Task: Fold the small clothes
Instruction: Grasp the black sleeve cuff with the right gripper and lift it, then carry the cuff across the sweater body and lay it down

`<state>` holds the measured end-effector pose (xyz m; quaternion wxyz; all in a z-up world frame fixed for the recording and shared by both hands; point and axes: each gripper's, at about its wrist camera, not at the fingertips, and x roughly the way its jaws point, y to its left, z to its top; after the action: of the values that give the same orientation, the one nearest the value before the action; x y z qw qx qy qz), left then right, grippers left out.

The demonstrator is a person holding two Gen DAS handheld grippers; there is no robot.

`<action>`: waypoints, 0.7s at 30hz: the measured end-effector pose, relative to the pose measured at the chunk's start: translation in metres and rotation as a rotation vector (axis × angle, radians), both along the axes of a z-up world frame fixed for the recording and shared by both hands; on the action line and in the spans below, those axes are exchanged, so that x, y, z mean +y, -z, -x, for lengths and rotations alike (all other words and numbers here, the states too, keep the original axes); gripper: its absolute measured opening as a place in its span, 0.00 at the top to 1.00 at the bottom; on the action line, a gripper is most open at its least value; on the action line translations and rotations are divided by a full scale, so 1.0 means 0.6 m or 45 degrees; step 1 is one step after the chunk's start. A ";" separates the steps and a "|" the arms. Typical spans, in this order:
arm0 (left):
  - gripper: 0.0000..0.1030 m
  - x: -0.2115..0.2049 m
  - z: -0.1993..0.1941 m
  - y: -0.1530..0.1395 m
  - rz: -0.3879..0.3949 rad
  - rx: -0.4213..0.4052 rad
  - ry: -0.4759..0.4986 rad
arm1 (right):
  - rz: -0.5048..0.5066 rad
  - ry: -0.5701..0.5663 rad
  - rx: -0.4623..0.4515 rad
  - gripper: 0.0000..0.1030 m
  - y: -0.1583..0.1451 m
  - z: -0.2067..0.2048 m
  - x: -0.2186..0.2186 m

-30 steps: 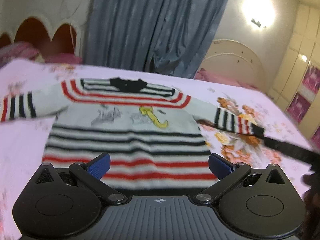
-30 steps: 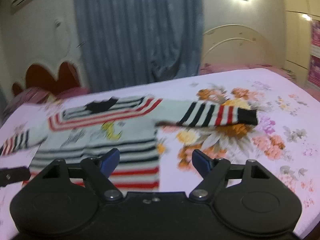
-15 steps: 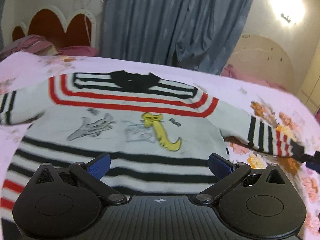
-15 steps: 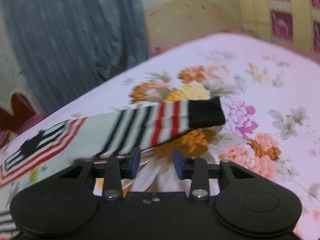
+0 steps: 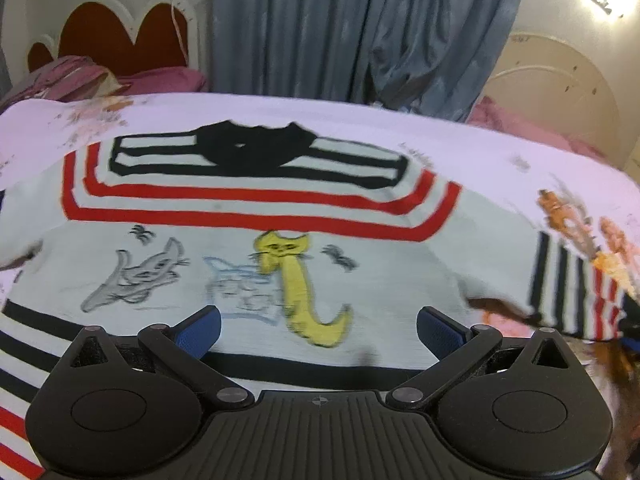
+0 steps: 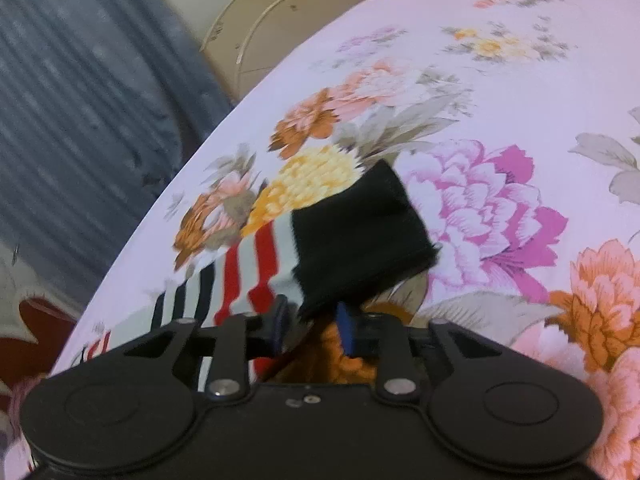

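Observation:
A small white sweater (image 5: pixel 256 248) with red and black stripes, a black collar and a yellow cat print lies flat, front up, on the bed. My left gripper (image 5: pixel 318 326) is open and hovers low over its chest. Its right sleeve (image 5: pixel 576 292) stretches out to the right. In the right wrist view my right gripper (image 6: pixel 312 326) is nearly closed around the near edge of that sleeve's black cuff (image 6: pixel 360 240); the cuff end looks slightly lifted off the sheet.
The bed has a pink floral sheet (image 6: pixel 500 80). A red and white headboard (image 5: pixel 112 36) and pink pillows (image 5: pixel 80 76) are at the far left, grey curtains (image 5: pixel 360 28) behind, a cream headboard (image 5: pixel 560 80) at the far right.
My left gripper moved forward from the hem to over the chest print. My right gripper moved right to the sleeve end and its jaws narrowed onto the cuff.

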<state>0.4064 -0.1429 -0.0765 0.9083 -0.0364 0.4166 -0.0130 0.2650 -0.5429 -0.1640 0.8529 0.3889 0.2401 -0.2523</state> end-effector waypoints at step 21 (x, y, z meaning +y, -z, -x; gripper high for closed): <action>0.01 0.381 -0.063 0.038 0.147 0.004 -0.111 | 0.798 -1.214 0.044 0.93 -0.084 -0.281 0.652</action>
<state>0.4443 0.0858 -0.0990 0.9036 -0.1069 0.4148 0.0027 0.4338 -0.1518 -0.1138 0.9430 -0.0381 0.3167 0.0950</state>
